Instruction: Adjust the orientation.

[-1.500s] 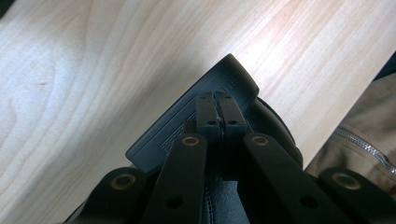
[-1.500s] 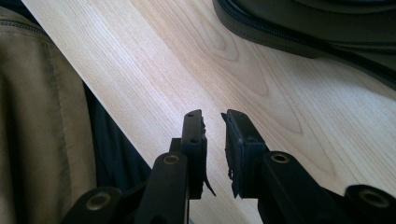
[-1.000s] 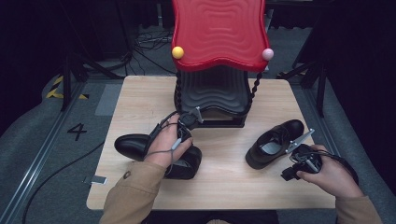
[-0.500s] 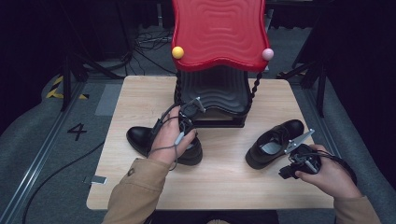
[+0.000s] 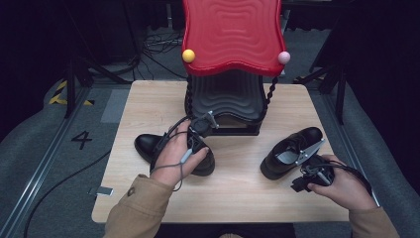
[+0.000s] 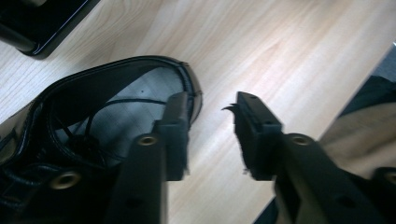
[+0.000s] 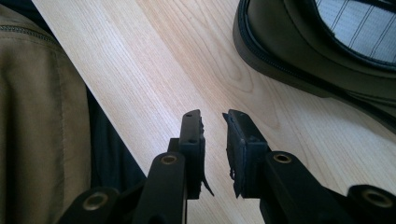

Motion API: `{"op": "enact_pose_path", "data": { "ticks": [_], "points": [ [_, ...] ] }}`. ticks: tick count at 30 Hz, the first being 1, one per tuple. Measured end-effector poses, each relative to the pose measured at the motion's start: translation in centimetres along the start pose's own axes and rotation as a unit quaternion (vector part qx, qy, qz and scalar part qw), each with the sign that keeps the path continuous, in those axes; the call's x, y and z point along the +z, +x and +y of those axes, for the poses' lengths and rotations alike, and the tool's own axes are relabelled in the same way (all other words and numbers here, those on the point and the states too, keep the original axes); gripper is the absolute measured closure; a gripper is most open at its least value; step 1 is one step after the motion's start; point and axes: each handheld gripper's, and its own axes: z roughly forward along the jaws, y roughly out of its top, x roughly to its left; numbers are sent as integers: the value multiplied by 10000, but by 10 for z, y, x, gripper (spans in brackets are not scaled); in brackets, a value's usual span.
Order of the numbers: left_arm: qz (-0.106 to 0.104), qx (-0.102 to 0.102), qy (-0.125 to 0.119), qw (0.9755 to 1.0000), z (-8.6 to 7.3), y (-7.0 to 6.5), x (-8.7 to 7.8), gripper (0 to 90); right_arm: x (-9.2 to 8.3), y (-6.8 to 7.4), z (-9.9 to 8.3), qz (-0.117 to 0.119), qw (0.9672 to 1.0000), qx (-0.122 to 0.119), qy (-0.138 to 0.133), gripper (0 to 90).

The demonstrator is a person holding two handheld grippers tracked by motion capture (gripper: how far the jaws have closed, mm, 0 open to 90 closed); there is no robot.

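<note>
As laid out: two shoes (image 5: 174, 154) (image 5: 289, 151).

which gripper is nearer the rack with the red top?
Left. The left gripper sits just in front of the rack, over the left shoe. The right gripper is off by the right shoe, near the table's front right.

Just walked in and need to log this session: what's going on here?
A person with a gripper in each hand is handling a pair of black leather shoes on a light wooden table. The left gripper, whose jaws have just been opening, stands open at the heel rim of the left black shoe, gripping nothing. The right gripper hangs slightly open over bare wood beside the right black shoe. A red-topped black rack stands behind.
</note>
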Motion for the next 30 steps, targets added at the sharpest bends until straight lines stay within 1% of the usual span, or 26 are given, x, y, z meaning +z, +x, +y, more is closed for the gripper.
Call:
{"op": "enact_pose_path", "data": {
  "ticks": [1,2,3,5,7,8,9,10,11,12,14,15,16,17,19,20,22,23,24,25,26,27,28,29,30],
  "points": [
    [0,0,0,10000,0,0,0,593,0,0,0,-6,10000,-17,-1,767],
    [64,-77,18,9999,1,2,5,593,0,0,0,-6,10000,-17,-1,767],
    [86,-110,33,9999,2,4,11,583,0,1,1,-3,10000,-19,-14,764],
    [40,-153,68,9999,4,9,22,555,0,1,1,-1,10000,-34,-20,759],
    [4,-171,149,9997,6,11,31,567,1,1,1,14,10000,-40,-30,751],
    [-107,-181,218,9995,8,11,37,592,1,0,1,17,10000,-40,-33,748],
    [-174,-156,250,9994,8,11,40,636,1,0,0,24,10000,-38,-29,747],
    [-178,-107,322,9993,9,11,42,677,1,0,0,27,10000,-34,-24,747],
    [-150,-112,308,9994,8,10,43,757,2,-1,0,27,10000,-28,-23,746],
    [-124,-90,309,9994,8,10,43,781,2,-1,0,24,10000,-20,-18,746],
    [-131,-66,279,9995,6,9,40,794,2,-1,-1,19,10000,-23,-19,745],
    [-122,-23,354,9993,4,8,37,795,1,0,-1,10,10000,-21,-26,745],
    [-109,-13,350,9993,1,6,34,795,1,0,-1,15,10000,-25,-27,746],
    [-109,49,366,9993,-2,5,30,794,1,0,-1,16,10000,-30,-30,746],
    [-100,101,390,9991,-8,3,24,791,1,0,0,14,10000,-35,-34,746],
    [-118,115,444,9989,-15,1,20,790,1,0,1,16,10000,-51,-41,746],
    [-166,163,447,9987,-28,-1,12,786,1,1,3,23,10000,-74,-45,746],
    [-190,173,489,9985,-35,-2,9,781,1,1,4,39,9999,-85,-43,746],
    [-182,152,505,9984,-40,-4,7,777,2,1,5,53,9999,-107,-40,746],
    [-182,152,505,9984,-40,-4,7,773,3,2,6,49,9999,-110,-29,746],
    [-168,178,570,9981,-53,-6,2,768,3,2,7,62,9999,-129,-21,746],
    [-149,184,603,9979,-57,-7,1,767,4,2,8,72,9999,-144,-4,745],
    [-149,184,603,9979,-57,-7,1,770,5,3,9,81,9999,-143,9,745],
    [-196,185,659,9975,-68,-8,0,773,6,3,10,90,9998,-181,21,743],
    [-230,128,728,9970,-74,-9,1,770,7,4,10,94,9998,-175,35,742]
  ]
}}
